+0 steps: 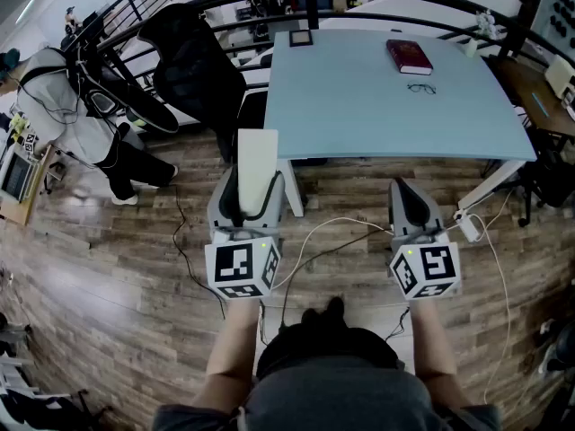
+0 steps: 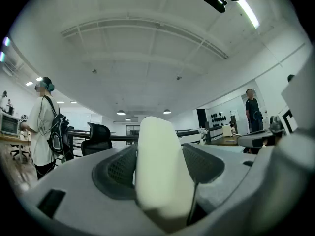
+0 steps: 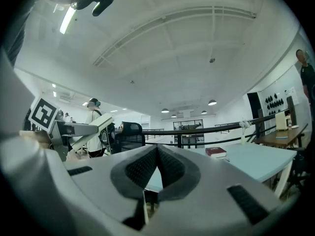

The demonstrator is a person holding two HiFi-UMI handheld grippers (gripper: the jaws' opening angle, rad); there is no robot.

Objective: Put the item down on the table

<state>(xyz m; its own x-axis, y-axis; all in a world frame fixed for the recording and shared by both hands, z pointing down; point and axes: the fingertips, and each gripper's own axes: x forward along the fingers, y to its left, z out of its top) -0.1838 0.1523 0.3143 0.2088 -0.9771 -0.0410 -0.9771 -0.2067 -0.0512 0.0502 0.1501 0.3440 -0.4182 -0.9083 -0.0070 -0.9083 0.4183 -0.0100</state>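
Cream-white rectangular block [image 2: 160,171] stands clamped between the jaws of the left tongs [image 1: 253,189], its far end jutting out past the tips. Both tongs point level over the wooden plank floor [image 1: 135,259], and the block's far end stops short of the near edge of the pale blue counter [image 1: 377,115]. The right tongs [image 3: 157,154] are clenched on nothing, jaws pressed together. Far back on the counter lie a dark red book [image 1: 409,57] and, just beside it, a pair of spectacles [image 1: 420,87].
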